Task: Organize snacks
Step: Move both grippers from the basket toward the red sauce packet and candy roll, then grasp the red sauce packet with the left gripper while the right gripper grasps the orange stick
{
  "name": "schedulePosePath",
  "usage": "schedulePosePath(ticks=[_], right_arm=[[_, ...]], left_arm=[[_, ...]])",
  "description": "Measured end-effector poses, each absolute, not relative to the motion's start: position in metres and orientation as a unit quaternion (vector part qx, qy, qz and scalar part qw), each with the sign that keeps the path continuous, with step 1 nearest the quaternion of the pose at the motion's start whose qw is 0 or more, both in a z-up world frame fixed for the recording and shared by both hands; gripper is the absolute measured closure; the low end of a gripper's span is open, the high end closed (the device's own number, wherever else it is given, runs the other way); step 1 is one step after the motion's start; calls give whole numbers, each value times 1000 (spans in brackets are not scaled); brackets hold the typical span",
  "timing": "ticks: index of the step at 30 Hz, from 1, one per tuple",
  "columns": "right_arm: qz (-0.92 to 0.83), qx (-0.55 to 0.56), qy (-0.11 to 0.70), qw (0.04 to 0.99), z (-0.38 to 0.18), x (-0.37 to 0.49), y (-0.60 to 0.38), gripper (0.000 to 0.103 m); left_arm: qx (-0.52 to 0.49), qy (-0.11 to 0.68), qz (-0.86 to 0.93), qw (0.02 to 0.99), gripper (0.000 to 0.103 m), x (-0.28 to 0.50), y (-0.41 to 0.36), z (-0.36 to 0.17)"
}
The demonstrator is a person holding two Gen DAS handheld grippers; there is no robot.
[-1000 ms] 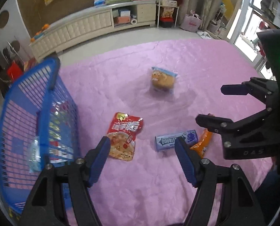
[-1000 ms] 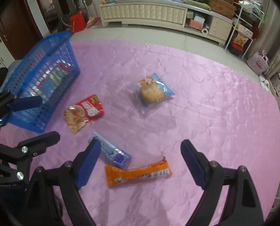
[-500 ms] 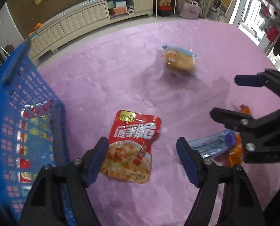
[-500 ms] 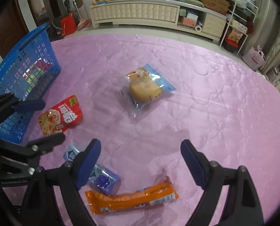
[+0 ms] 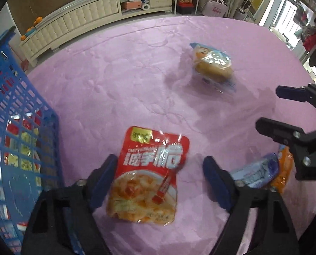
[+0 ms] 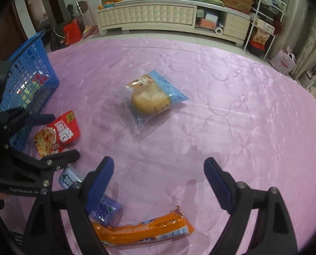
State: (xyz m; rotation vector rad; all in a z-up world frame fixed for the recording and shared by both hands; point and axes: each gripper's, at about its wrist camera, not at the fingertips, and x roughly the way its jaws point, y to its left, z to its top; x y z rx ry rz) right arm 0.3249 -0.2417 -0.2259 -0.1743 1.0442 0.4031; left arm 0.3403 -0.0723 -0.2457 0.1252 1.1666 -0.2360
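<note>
The left gripper [image 5: 160, 170] is seen with its jaws spread wide and nothing clamped between them. The red snack pouch [image 5: 146, 176] lies flat on the pink quilted cloth [image 5: 119, 80] within that gap; the left blue pad [image 5: 102, 180] is just beside the pouch's left edge, though contact cannot be confirmed, and the right pad stands apart from it. The right gripper [image 6: 158, 182] is likewise held wide, and nothing is gripped. Beneath it, nearest the camera, the orange snack stick [image 6: 143, 230] is laid lengthwise on the cloth, and the blue gum pack [image 6: 102, 209] is partly covered by the left finger of that gripper. In the left wrist view both items are found to the right of the pouch, the gum pack [image 5: 254, 173] touching or overlapping the orange stick [image 5: 283, 174]. To the left, the blue plastic basket [image 5: 15, 110] is set on the cloth beside the pouch, with several coloured packets visible through its mesh. Farther out, near the middle of the cloth, the clear-and-blue bagged bun [image 6: 151, 97] is observed well apart from the other items. Beyond the cloth, a long cream cabinet [image 6: 149, 14] is ranged against the far wall.
</note>
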Motion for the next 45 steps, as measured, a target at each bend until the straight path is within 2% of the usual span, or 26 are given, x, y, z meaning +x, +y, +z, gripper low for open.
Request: schedulePosePath(ticks=[1, 4, 6, 9, 13, 21, 33, 35, 36, 43, 45], right_arm=[[191, -82, 494, 844, -225, 325, -241, 14], [200, -73, 495, 842, -222, 323, -239, 14], [207, -68, 492, 843, -218, 321, -237, 14], [213, -74, 490, 842, -216, 316, -235, 14], [223, -73, 500, 834, -217, 312, -235, 14], [227, -54, 498, 835, -202, 306, -256, 14], [213, 6, 539, 815, -213, 274, -268, 14], [211, 27, 558, 802, -222, 273, -266, 24], [210, 43, 564, 797, -225, 273, -266, 32], [179, 115, 586, 782, -239, 284, -274, 38], [171, 112, 590, 781, -238, 287, -273, 45]], left_arm=[[57, 550, -111, 825, 44, 336, -73, -243], [37, 556, -107, 824, 66, 330, -76, -239], [16, 558, -105, 823, 72, 325, -76, -237], [45, 552, -89, 828, 78, 313, -92, -236], [31, 540, -70, 838, 92, 307, -102, -230], [4, 522, -76, 850, 94, 285, -111, -204], [4, 498, -106, 861, 93, 249, -114, -173], [2, 501, -108, 859, 93, 250, -115, -176], [1, 502, -109, 858, 93, 249, -113, -177], [-5, 504, -112, 856, 93, 242, -99, -178], [-4, 507, -113, 855, 93, 243, -97, -180]])
